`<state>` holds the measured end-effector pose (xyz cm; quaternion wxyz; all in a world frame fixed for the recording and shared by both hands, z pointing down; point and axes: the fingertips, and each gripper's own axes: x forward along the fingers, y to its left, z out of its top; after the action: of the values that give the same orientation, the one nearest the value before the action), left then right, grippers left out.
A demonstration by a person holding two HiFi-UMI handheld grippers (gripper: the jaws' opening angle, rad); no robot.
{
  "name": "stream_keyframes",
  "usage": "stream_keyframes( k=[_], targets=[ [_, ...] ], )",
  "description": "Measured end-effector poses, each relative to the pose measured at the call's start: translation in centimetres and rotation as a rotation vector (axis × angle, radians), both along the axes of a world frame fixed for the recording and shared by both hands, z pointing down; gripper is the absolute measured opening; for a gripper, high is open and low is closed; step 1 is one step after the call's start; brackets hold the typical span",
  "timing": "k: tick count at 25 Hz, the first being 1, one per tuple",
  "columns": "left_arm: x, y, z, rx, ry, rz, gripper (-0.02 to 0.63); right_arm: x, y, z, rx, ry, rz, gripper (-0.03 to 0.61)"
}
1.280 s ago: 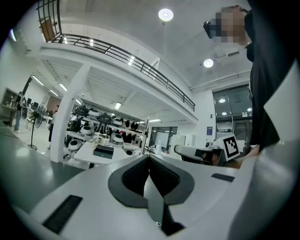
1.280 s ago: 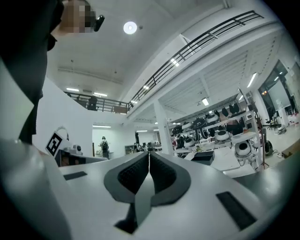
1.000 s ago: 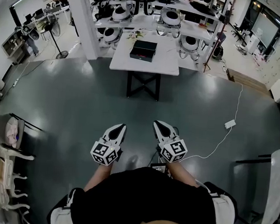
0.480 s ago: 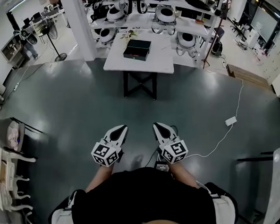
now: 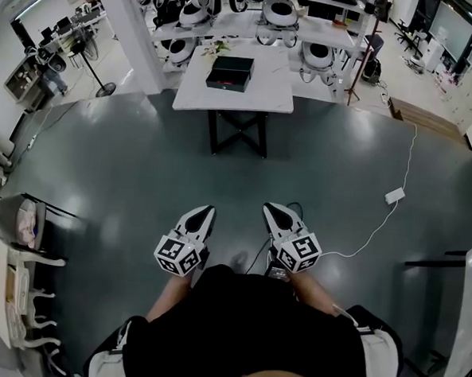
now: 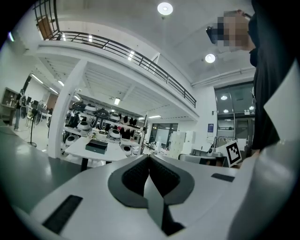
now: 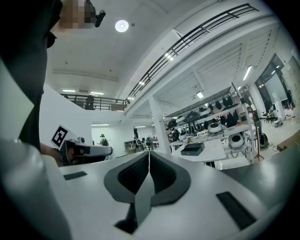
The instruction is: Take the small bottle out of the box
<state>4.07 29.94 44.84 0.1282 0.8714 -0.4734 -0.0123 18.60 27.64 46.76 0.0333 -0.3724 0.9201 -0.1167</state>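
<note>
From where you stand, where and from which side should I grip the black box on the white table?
Probably its near long edge, coming from the open front side of the white table: the black box lies flat there, a long side toward you, with shelves crowding the far side. The left hand-held gripper and right hand-held gripper are shut and empty; open one first.

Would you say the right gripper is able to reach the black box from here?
Probably not: the right gripper sits by the person's body, with open floor between it and the black box on the far table.
</note>
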Motion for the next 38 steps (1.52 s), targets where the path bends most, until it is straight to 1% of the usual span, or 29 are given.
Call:
stream_keyframes(
  k=[5,10,14,18,21,23,25,28,34,38],
  targets=[
    [0.1,-0.1,0.3,-0.011,-0.008,0.002,0.015,0.5,-0.7,0.6,-0.010,-0.009,0.009,0.034],
    [-1.2,0.5,1.1,-0.057,0.023,-0.009,0.015,-0.3,-0.7,1.5,-0.024,-0.008,0.007,0.034],
    [-1.4,0.1,2.0,-0.053,0.020,-0.016,0.015,0.4,-0.6,2.4,-0.026,-0.003,0.025,0.034],
    [-2.0,-2.2,2.5,-0.037,0.021,-0.030,0.015,0.7,-1.9,2.7,-0.018,0.023,0.026,0.034],
    [-2.5,-4.5,3.0,-0.027,0.042,-0.045,0.015,0.9,-4.2,2.6,-0.010,0.043,0.028,0.034],
    [-2.8,-6.4,3.4,-0.026,0.057,-0.052,0.015,0.8,-6.2,1.9,0.018,0.050,0.027,0.034],
    [-3.1,-8.5,3.7,-0.022,0.072,-0.061,0.015,0.7,-8.4,1.3,0.044,0.062,0.021,0.034],
    [-3.3,-12.1,3.2,-0.001,0.097,-0.072,0.015,0.7,-12.3,0.6,0.060,0.086,0.020,0.034],
    [-4.7,-18.7,2.1,0.026,0.095,-0.060,0.015,-0.9,-19.4,-1.6,0.096,0.093,0.020,0.034],
    [-5.9,-22.5,1.7,0.042,0.102,-0.058,0.015,-2.2,-23.2,-2.0,0.100,0.097,0.021,0.034]
  ],
)
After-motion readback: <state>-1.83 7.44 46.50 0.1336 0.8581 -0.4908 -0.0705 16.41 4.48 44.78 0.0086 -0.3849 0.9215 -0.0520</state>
